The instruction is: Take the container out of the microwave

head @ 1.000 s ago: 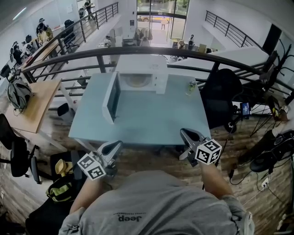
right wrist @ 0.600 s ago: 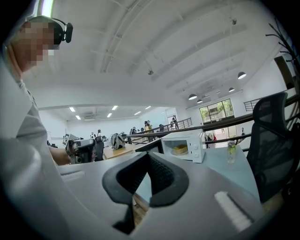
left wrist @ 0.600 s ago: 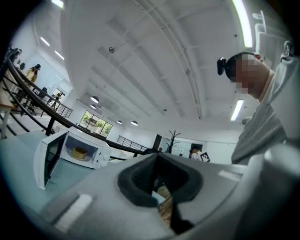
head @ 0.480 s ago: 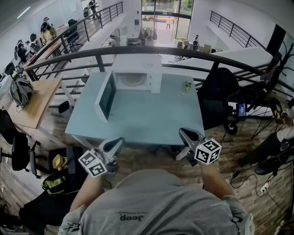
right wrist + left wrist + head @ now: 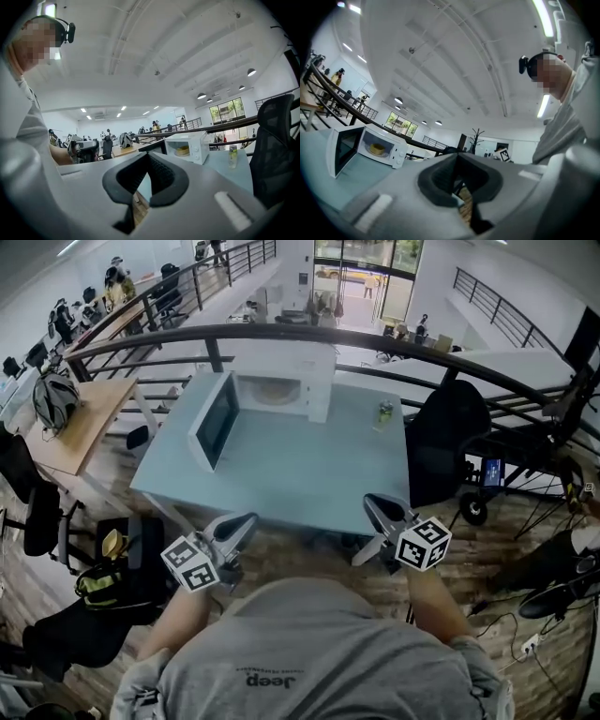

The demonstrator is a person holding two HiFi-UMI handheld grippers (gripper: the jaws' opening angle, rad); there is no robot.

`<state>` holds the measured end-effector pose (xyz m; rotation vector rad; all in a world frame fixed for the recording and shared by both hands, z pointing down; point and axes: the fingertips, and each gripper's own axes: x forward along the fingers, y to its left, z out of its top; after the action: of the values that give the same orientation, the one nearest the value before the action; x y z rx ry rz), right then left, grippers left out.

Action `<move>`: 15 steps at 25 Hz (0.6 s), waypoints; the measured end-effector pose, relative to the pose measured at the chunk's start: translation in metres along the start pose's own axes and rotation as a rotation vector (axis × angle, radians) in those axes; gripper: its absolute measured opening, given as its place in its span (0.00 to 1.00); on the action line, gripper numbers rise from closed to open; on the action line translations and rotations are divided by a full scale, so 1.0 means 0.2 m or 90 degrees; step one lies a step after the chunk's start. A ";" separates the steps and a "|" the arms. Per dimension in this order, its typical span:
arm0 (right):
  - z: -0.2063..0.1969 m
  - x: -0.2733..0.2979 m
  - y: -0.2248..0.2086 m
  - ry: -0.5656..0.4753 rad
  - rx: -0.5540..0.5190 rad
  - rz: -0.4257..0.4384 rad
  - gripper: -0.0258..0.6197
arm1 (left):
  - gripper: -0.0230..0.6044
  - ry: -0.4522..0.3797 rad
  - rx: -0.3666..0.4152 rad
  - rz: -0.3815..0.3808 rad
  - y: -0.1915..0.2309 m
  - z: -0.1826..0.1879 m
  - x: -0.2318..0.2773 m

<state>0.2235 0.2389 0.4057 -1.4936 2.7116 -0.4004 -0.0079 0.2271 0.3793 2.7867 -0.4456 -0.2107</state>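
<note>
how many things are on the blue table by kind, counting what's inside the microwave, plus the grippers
microwave, door open: 1
container inside it: 1
bottle: 1
grippers, off the table's near edge: 2 (left gripper, right gripper, both shut and empty)
total: 5

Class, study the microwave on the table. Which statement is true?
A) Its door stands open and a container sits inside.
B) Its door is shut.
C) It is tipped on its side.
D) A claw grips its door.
A: the microwave has its door swung open, showing the container inside.
</note>
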 end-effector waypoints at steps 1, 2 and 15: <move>0.00 0.01 -0.01 -0.001 0.001 0.004 0.05 | 0.07 0.002 0.002 0.002 0.01 0.00 0.01; 0.00 0.02 -0.02 -0.001 0.002 0.007 0.05 | 0.07 0.003 0.002 0.003 0.02 0.00 0.01; -0.01 0.51 -0.17 0.019 0.015 -0.022 0.05 | 0.07 0.022 -0.035 -0.054 0.54 0.05 0.11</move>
<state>0.1968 0.1367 0.4270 -1.5439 2.6966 -0.4580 -0.0203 0.1193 0.4032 2.7531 -0.3083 -0.1899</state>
